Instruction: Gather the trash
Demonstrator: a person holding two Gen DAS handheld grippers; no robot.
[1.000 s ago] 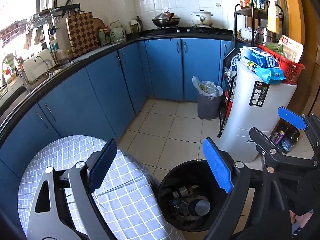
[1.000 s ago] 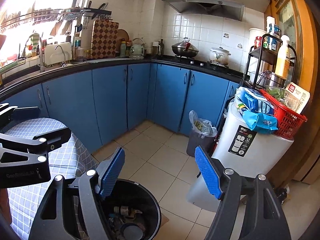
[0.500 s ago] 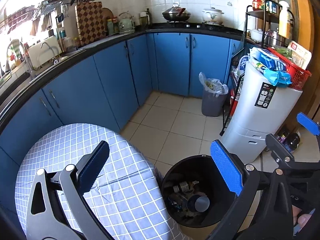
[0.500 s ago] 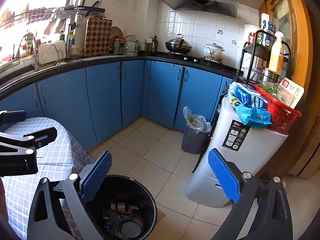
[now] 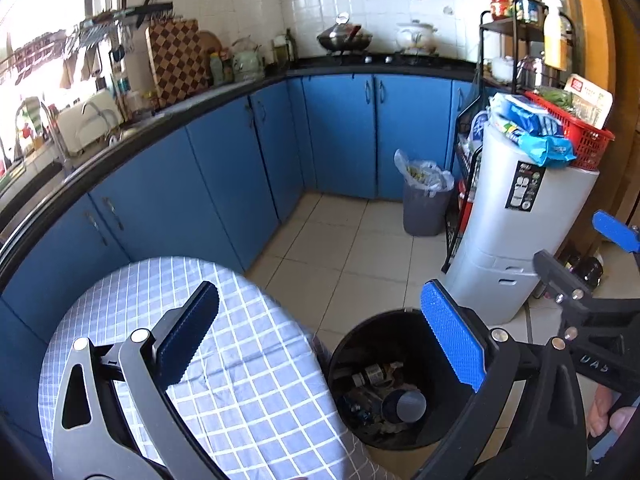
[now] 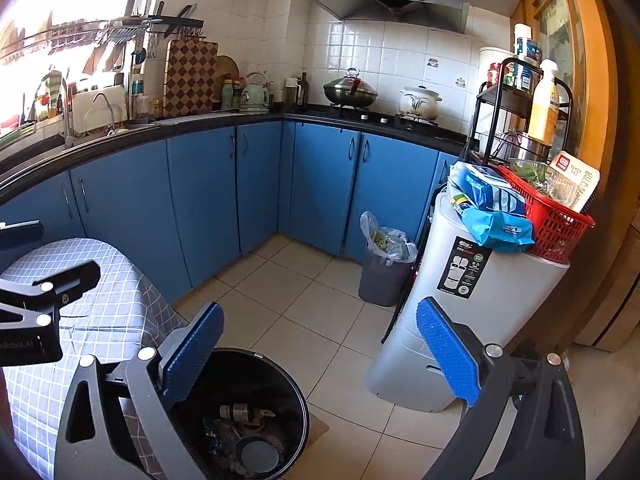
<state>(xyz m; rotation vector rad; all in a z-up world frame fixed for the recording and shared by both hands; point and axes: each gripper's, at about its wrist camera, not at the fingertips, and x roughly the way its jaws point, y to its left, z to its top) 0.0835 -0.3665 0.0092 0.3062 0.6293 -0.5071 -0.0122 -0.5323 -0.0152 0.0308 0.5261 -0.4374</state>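
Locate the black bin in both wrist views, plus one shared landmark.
Left wrist: black bin bottom centre-right, beside the checked cloth, partly behind the right finger.
Right wrist: black bin bottom left of centre, behind the left finger.
Shared landmark: grey bin with a plastic bag, by the blue cabinets.

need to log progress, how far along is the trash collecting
Done: the black bin beside the checked table holds bottles and a cup. In hand: nothing; left gripper and right gripper, jaws just opened, are empty. Left: no trash visible on the table.
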